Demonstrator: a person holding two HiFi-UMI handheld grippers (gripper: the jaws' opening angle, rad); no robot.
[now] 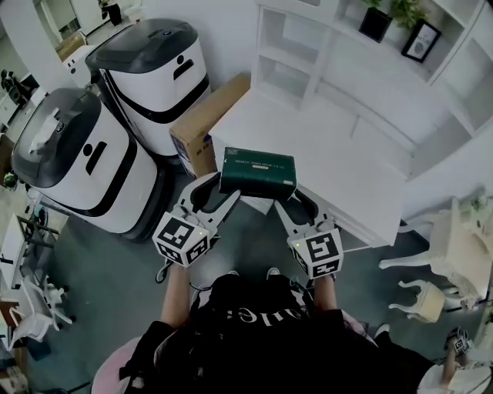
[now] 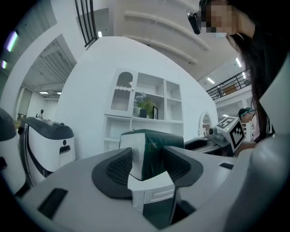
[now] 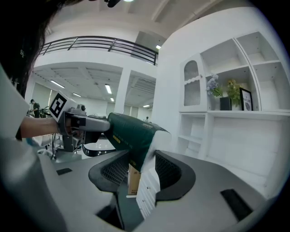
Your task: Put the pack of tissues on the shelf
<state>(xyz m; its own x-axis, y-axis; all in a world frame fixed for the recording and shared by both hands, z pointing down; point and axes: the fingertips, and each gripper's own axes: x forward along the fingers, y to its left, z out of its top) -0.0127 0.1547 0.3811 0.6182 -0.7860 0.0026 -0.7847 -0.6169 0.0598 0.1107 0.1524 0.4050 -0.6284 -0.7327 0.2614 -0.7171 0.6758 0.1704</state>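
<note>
A dark green pack of tissues (image 1: 258, 173) hangs in the air over the near edge of a white desk (image 1: 331, 146), carried between both grippers. My left gripper (image 1: 218, 191) is shut on its left end, and in the left gripper view the pack (image 2: 156, 149) fills the gap between the black pads. My right gripper (image 1: 296, 203) is shut on the right end, where the pack (image 3: 131, 133) slants up to the left from the jaws. The white shelf unit (image 1: 304, 46) stands behind the desk, its open compartments (image 2: 149, 102) ahead of me.
Two large white-and-black machines (image 1: 158, 73) (image 1: 73, 158) stand at the left, with a cardboard box (image 1: 204, 123) leaning beside the desk. A potted plant (image 1: 376, 19) and a picture frame (image 1: 421, 40) sit on an upper shelf. White chairs (image 1: 451, 246) stand at the right.
</note>
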